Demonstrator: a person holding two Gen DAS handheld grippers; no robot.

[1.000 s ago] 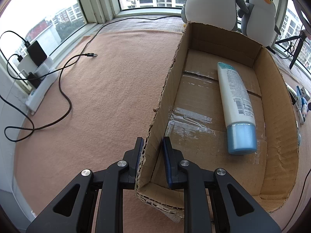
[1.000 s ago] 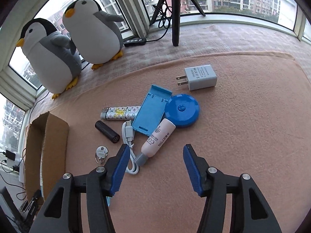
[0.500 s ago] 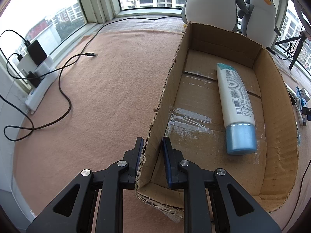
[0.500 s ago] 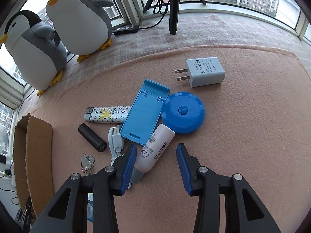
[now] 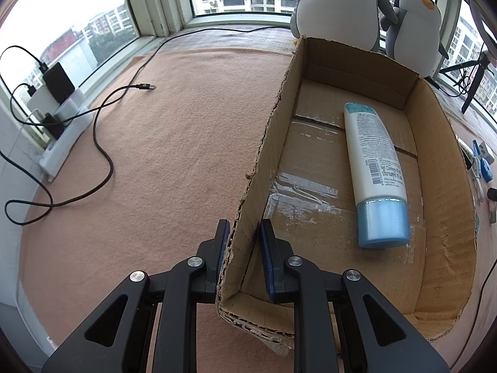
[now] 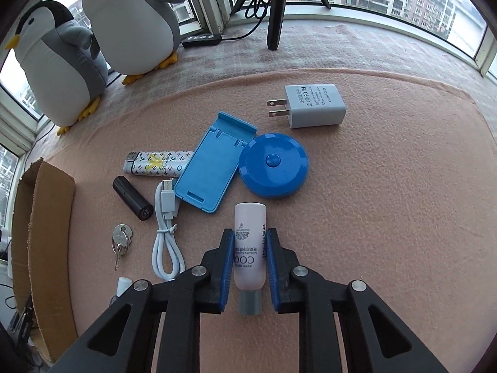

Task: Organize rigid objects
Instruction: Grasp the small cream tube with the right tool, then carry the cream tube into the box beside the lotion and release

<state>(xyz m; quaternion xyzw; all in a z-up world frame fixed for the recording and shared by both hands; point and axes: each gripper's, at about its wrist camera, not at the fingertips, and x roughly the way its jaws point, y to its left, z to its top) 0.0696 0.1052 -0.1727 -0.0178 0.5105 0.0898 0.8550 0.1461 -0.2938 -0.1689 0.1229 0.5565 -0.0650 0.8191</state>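
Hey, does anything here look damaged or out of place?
Yes: the cardboard box looks battered. Its top rim is torn and ragged, the near corner by the left gripper is frayed, and the floor shows peeling tape. Otherwise only loose clutter on the mat.

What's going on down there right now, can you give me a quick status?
Left gripper shut on cardboard box wall. Right gripper shut on small pink tube. Big lotion tube already in box. Nothing blocking.

A peach felt-covered table (image 6: pixel 388 202) carries a blue round case (image 6: pixel 273 166) centrally, a white plug adapter (image 6: pixel 313 105) at one o'clock, an open cardboard box (image 6: pixel 43 233) at nine.
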